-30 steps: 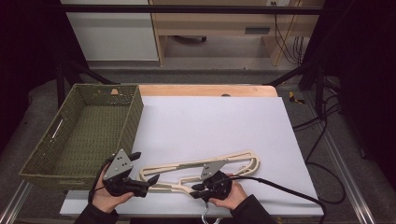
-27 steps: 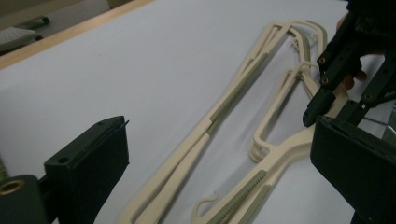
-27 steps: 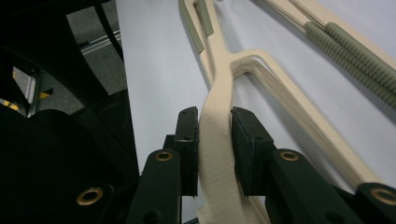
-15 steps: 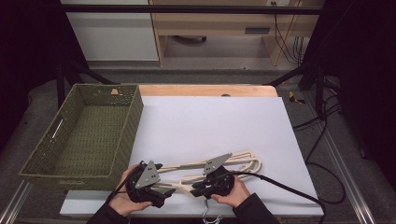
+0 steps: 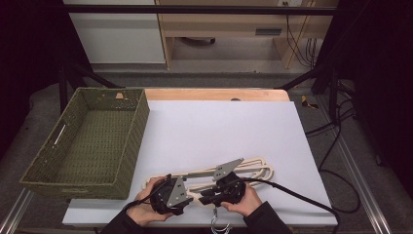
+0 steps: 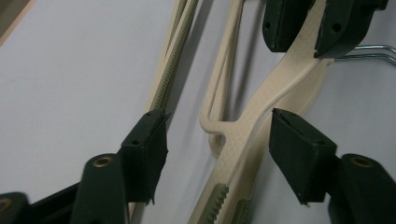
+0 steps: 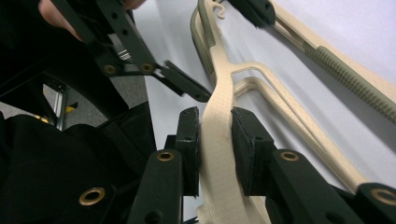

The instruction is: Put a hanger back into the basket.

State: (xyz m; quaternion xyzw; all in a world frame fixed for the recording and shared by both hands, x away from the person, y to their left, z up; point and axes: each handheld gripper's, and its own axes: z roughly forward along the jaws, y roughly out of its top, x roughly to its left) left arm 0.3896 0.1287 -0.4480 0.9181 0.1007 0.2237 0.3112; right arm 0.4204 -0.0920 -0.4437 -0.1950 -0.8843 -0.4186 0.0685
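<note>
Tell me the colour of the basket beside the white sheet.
Olive green, woven basket; the high view shows it best.

Overhead light bright on table (image 5: pixel 224 126); surroundings dark; close-up views soft, shadowed.

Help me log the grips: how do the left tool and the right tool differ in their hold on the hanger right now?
The right tool is shut on the cream hanger, pads pressed to its neck; the left tool is open, its jaws astride the hanger's arm without touching, having just been closing. The right tool sits near the metal hook; the left tool sits farther along the arm. Both are black and two-jawed, working over the white tabletop.
</note>
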